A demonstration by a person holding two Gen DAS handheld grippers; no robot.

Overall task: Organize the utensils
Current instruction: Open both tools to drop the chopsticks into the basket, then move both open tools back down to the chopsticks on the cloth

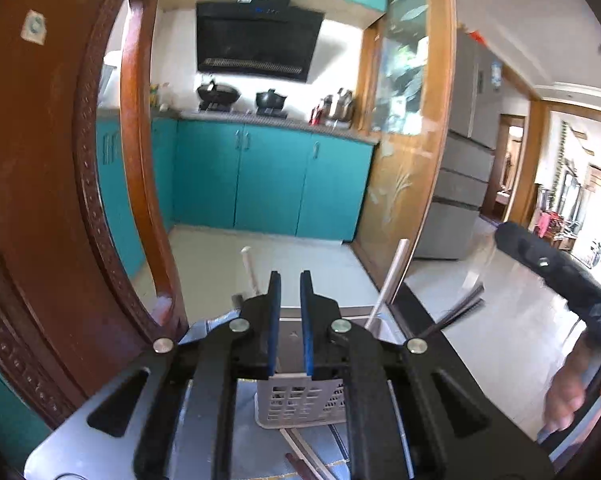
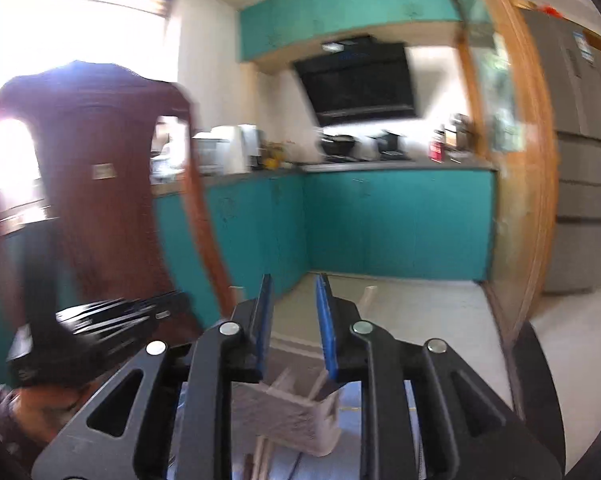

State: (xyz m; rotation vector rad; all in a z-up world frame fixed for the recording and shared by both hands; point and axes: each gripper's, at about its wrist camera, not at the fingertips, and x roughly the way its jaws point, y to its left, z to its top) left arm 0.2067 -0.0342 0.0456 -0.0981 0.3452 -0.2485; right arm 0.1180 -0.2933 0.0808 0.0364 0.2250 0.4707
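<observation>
Grey-white perforated plastic: utensil basket (image 1: 300, 404), standing on the table (image 1: 242, 420) directly beneath the left gripper (image 1: 290, 276), low and central in both wrist views (badly blurred in the right one). Behind it, a metal handle (image 1: 388, 284) leaning up to the right and a white handle (image 1: 249, 268) rising at the back, apparently already stowed, though impossible to tell in what. Loose on the table just in front of the basket: chopsticks (image 1: 304, 454), some pale, one dark, not yet sorted.

Left gripper released, blue pads a narrow gap apart, nothing between. Right gripper (image 2: 292, 320) likewise released, gap wider, empty, hovering above the same basket.

Probably the step in hand: picking up the loose chopsticks and dropping them in. Best done one gripper at a time, to avoid a clash over so small a target. Tilt the chosen gripper down, widen the gap, come in across the sticks rather than along them, and pinch near the middle to stop them swinging. Lift clear of the rim before turning upright; lower tip-first into a free cell. Mind the light basket, likely to tip or slide if nudged.

Further out, a wooden chair (image 1: 60, 160) at the left with a small pale sticker (image 1: 34, 26), mark illegible. Blue display on the range hood (image 1: 260, 40) and a label on the fridge (image 1: 496, 74), both unreadable.
</observation>
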